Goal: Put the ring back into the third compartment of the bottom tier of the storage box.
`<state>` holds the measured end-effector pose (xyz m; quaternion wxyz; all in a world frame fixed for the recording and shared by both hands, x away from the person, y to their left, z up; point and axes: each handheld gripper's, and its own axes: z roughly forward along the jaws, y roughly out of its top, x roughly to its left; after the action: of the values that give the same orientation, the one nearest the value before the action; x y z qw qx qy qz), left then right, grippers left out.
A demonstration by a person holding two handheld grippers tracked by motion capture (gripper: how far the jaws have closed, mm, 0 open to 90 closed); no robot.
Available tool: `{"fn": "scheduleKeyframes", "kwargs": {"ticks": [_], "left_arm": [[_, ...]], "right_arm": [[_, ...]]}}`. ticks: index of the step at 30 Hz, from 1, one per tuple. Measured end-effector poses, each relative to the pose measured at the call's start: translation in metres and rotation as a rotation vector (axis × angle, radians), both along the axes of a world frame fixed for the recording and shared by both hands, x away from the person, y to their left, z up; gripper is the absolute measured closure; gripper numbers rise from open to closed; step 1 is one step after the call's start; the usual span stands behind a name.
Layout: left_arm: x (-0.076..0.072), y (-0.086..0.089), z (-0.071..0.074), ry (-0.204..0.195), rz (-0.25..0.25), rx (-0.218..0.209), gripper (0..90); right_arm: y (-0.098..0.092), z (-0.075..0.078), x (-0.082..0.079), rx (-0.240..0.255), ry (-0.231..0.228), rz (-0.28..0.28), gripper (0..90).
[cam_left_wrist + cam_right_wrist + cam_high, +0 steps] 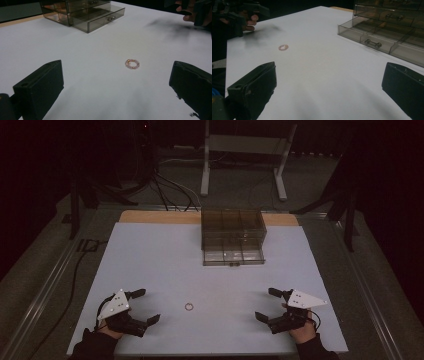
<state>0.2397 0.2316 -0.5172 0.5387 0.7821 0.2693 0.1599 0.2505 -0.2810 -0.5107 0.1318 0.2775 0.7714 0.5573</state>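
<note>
High view shows us our left gripper (141, 306) and right gripper (268, 304) wide open and empty, resting either side of the little bead ring (189, 306) on the worktop (165, 255), probably ready to pick it up.

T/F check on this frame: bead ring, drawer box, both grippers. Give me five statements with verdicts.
1. The bead ring lies flat on the white table. True.
2. The left gripper holds the ring. False: its jaws stand open with nothing between them.
3. The bottom drawer of the clear drawer box is pulled out. True.
4. The right gripper is shut. False: its jaws are wide open.
5. The ring sits inside the drawer. False: it lies on the table between the two grippers.
</note>
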Motion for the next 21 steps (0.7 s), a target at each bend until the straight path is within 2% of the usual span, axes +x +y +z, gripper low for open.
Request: {"fn": "scheduleKeyframes", "kwargs": {"ticks": [8, 10, 14, 16, 21], "left_arm": [[0.0001, -0.0022, -0.0003, -0.008, 0.0, -0.005, 0.5], [0.0003, -0.0028, 0.0003, -0.01, 0.001, -0.008, 0.5], [-0.0013, -0.0026, 0.0003, -0.013, -0.002, -0.011, 0.5], [-0.0025, -0.0006, -0.0001, -0.01, 0.001, -0.016, 0.5], [-0.0029, 0.0003, 0.0009, -0.013, 0.003, -0.028, 0.5]], "right_arm": [[-0.0037, -0.001, 0.0013, -0.023, 0.034, -0.006, 0.0], [-0.0037, -0.0023, 0.0022, -0.04, 0.065, 0.003, 0.0], [-0.0035, -0.002, 0.0043, -0.052, 0.093, -0.005, 0.0], [-0.0037, 0.0014, 0.0057, -0.037, 0.098, -0.01, 0.0], [-0.0025, 0.0046, 0.0063, -0.039, 0.092, -0.02, 0.0]]}}
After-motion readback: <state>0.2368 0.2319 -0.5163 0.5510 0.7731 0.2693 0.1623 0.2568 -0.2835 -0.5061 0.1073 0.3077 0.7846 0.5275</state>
